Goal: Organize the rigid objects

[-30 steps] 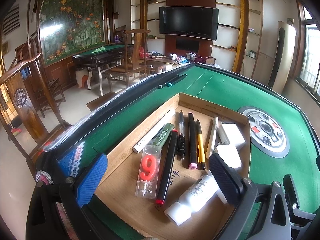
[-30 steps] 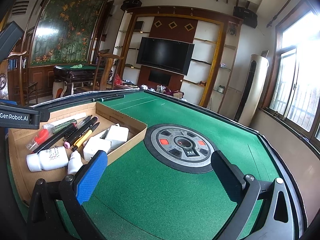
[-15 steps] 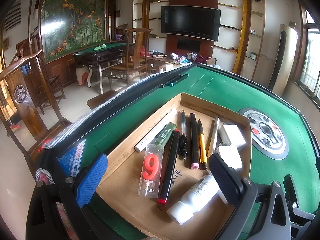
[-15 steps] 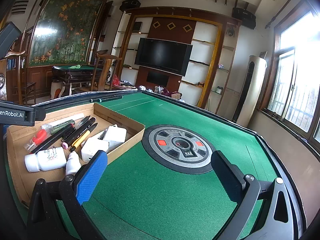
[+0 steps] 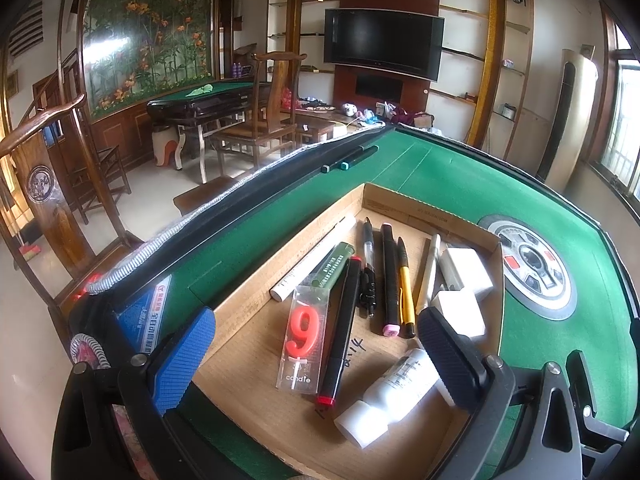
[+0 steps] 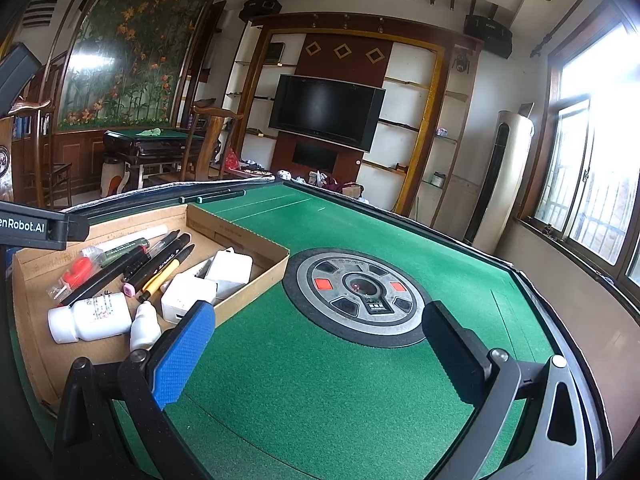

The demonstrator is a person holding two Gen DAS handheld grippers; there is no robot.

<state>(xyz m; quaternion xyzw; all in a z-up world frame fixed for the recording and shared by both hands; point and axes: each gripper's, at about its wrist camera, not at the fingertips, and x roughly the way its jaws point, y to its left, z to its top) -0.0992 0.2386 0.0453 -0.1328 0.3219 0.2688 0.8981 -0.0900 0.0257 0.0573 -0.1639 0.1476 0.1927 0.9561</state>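
Left tongs [image 5: 316, 340] spread wide, holding nothing, hovering over the near end of the cardboard tray [image 5: 256, 280]. Right tongs [image 6: 316, 332] also wide & empty, above bare green felt just to the right of the tray [image 6: 248, 300], w/ the round centre panel [image 6: 356, 296] beyond the fingertips.

Tray sits on the green worktop [image 5: 460, 176], near its left rail. Inside, relative to the tray's long left wall: white tube [image 5: 316, 258] lies alongside it, then a green marker [image 5: 334, 266], then the packaged red "9" candle [image 5: 304, 336] nearer the camera, partly over the green marker's near end. Next over: long black marker w/ red end [image 5: 340, 332], black clicker pen [image 5: 368, 268], black pen w/ pink cap end [image 5: 388, 280], yellow-and-black pen [image 5: 405, 284], pale slim pen [image 5: 429, 272]. All lie roughly parallel, pointing to the tray's far wall. Two white blocks [image 5: 466, 274] against the right wall, one nearer the camera than the other. White bottle [image 5: 396, 392] on its side at the near end, cap toward the camera. In right view a smaller white bottle [image 6: 145, 326] lies just beside it.

Outside the tray: two dark markers [image 5: 352, 158] w/ teal ends side by side near the worktop's far left rail. Beyond the worktop: wooden chair [image 5: 264, 120], a second green-topped table [image 5: 204, 96], TV [image 5: 384, 48] on the wall.
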